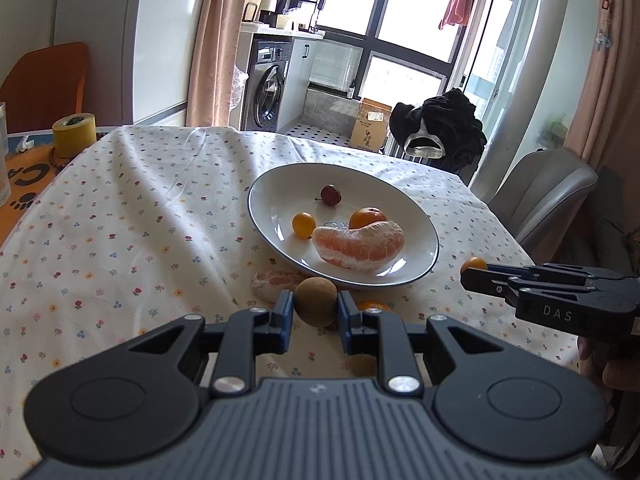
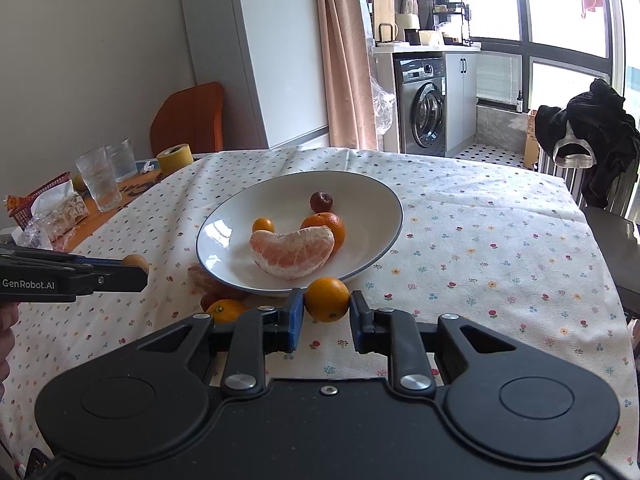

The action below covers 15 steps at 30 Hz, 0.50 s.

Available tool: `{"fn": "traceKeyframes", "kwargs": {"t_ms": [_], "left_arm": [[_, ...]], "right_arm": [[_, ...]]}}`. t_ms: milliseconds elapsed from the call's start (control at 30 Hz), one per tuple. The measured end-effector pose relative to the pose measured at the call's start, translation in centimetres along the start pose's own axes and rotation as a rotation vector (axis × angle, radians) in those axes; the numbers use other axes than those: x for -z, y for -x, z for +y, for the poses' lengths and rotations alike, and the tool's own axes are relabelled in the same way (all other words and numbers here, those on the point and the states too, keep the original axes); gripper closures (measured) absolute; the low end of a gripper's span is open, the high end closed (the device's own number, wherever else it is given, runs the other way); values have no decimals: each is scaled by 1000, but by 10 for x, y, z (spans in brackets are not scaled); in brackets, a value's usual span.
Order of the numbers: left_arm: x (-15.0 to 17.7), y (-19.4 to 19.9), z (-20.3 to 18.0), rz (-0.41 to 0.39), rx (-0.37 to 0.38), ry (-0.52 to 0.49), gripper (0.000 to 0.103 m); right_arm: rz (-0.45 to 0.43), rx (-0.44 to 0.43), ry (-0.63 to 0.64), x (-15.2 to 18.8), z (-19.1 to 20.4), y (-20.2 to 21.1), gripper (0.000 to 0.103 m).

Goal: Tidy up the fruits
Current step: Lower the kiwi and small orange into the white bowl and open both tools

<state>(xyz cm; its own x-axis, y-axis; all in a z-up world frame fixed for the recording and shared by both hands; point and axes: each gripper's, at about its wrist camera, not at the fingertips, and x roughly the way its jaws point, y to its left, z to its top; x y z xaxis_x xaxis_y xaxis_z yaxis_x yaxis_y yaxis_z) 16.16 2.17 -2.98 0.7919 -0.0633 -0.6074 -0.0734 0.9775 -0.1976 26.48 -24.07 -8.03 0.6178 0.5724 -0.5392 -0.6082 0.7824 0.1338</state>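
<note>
**Floral tablecloth, plate half filled**

Floral tablecloth (image 1: 120, 208) bears a white plate (image 2: 224, 216) holding a peeled pomelo segment (image 2: 292, 254), a mandarin (image 2: 326, 226), a kumquat (image 2: 263, 225) and a dark red fruit (image 2: 321, 201). Left gripper (image 1: 315, 312) clamps a brown longan (image 1: 315, 300); right gripper (image 2: 326, 312) clamps a small orange (image 2: 327, 299), both just before the plate's near rim.

The plate (image 2: 224, 232) looks like glossy glazed ceramic. The tablecloth (image 2: 480, 240) is matt printed cloth, creased toward its far edge. The peeled citrus segment (image 2: 292, 254) has dull, fibrous pith.
</note>
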Motion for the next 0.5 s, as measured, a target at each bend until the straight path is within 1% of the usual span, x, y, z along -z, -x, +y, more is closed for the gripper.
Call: {"fn": "traceKeyframes", "kwargs": {"t_ms": [500], "left_arm": [[-15,-14,-5,-2,23,-22,81]], "right_arm": [[-15,6,4,-10,0,-3,80]]}}
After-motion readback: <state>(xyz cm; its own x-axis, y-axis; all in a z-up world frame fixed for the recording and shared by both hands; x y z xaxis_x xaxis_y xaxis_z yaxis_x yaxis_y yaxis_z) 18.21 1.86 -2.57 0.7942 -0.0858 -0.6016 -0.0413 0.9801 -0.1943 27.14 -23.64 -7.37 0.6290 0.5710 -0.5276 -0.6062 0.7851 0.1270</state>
